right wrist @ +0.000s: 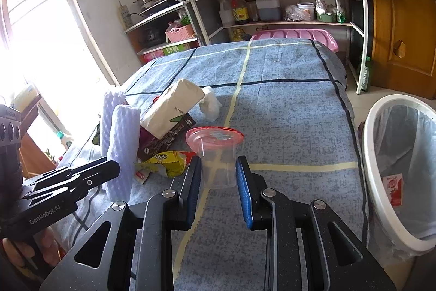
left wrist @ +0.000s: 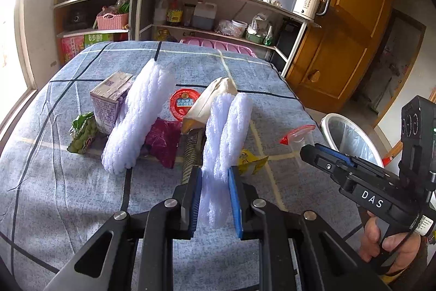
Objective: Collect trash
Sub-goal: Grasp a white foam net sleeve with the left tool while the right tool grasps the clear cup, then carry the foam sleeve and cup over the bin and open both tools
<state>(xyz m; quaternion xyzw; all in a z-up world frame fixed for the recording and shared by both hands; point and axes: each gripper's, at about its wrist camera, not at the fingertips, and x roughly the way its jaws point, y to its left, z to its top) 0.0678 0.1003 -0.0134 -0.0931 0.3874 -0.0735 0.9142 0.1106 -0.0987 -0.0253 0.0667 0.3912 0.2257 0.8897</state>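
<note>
Two grips on, one per hand: left gripper (left wrist: 215, 182) clamped tight on a strip of white foam wrap (left wrist: 218, 152), right gripper (right wrist: 219, 173) closed part-way around a clear plastic cup (right wrist: 218, 154) with a red rim, both pieces raised a little off the blue checked tablecloth (right wrist: 286, 113). Lined trash bin (right wrist: 395, 162) standing on the floor just off the table's right edge, mouth tilted toward the table. Best done by carrying the cup across first, low over the edge, squeeze kept gentle to avoid crushing the thin wall. Then the foam, likely to trail and snag the yellow wrapper (right wrist: 166, 164) and the tissue pack (right wrist: 171, 108) close beside it; worth lifting clear before swinging. Release only once fully over the liner. Still on the cloth: purple carton (left wrist: 109, 100), green snack bag (left wrist: 83, 134), red lid (left wrist: 181, 102).
</note>
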